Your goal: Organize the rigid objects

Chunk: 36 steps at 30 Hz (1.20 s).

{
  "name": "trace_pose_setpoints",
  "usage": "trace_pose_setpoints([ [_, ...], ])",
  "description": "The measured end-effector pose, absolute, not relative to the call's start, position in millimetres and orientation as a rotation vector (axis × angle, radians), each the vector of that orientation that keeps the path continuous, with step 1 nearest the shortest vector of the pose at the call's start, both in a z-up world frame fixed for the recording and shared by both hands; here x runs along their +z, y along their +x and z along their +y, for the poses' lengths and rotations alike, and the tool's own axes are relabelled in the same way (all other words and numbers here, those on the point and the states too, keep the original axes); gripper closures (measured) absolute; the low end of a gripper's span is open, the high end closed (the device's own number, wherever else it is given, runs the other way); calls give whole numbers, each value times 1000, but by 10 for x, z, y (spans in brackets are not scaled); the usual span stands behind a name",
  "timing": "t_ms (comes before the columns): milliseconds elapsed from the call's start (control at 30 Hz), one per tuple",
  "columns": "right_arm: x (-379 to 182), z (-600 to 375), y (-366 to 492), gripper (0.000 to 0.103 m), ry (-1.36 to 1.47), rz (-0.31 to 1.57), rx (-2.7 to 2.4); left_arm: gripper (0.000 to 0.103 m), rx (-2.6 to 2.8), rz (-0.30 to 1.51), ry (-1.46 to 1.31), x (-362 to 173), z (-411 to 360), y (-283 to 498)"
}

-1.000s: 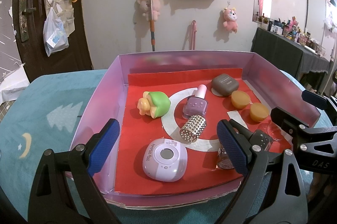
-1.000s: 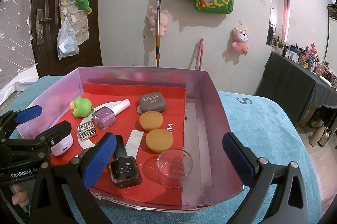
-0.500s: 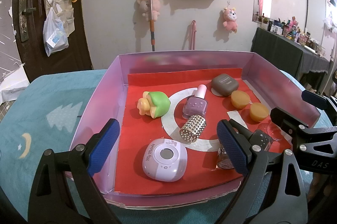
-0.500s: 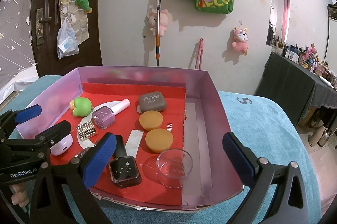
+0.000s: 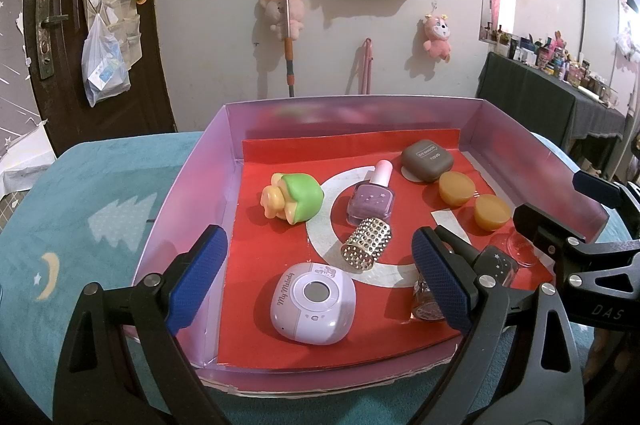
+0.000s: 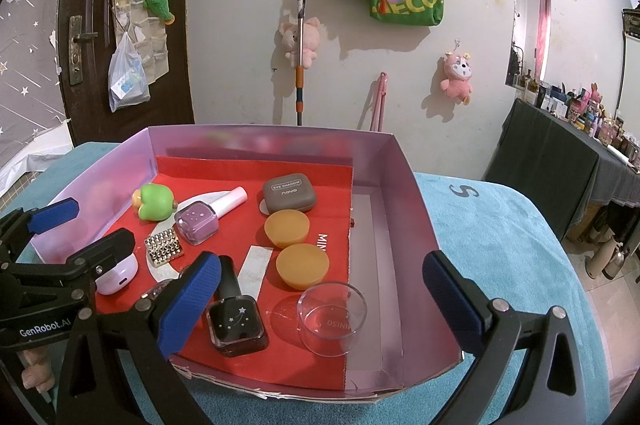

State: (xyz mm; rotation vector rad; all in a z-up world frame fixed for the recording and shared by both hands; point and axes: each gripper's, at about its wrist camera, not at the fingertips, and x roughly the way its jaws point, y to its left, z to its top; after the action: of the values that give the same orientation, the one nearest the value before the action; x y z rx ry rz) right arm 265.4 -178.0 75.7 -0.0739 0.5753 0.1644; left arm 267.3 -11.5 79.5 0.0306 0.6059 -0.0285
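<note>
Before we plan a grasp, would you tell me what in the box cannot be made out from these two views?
- Small glittery bottle: left wrist view, largely behind the left gripper's right finger; what it is stays unclear.
- Lilac My Melody device: right wrist view, mostly hidden by the left gripper's arm.
- Clear cup: left wrist view, partly behind the right gripper.

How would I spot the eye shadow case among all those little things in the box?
Look inside the shallow pink box on the teal cloth, at the red liner's far edge. The eye shadow case lies flat there, just behind two amber round jars. It is the only grey-brown rounded square, with white lettering on its lid.
</note>
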Motion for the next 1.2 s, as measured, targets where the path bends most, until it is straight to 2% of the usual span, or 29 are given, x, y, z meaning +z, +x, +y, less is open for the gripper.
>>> trace_pose_setpoints([
  [900,763,-1774,2651,0,-73,575,165,9,-29,610,12,789,-107,2657],
  [1200,968,-1858,2313,0,-43,538,159,9,-58,612,-11,941,-126,2195],
])
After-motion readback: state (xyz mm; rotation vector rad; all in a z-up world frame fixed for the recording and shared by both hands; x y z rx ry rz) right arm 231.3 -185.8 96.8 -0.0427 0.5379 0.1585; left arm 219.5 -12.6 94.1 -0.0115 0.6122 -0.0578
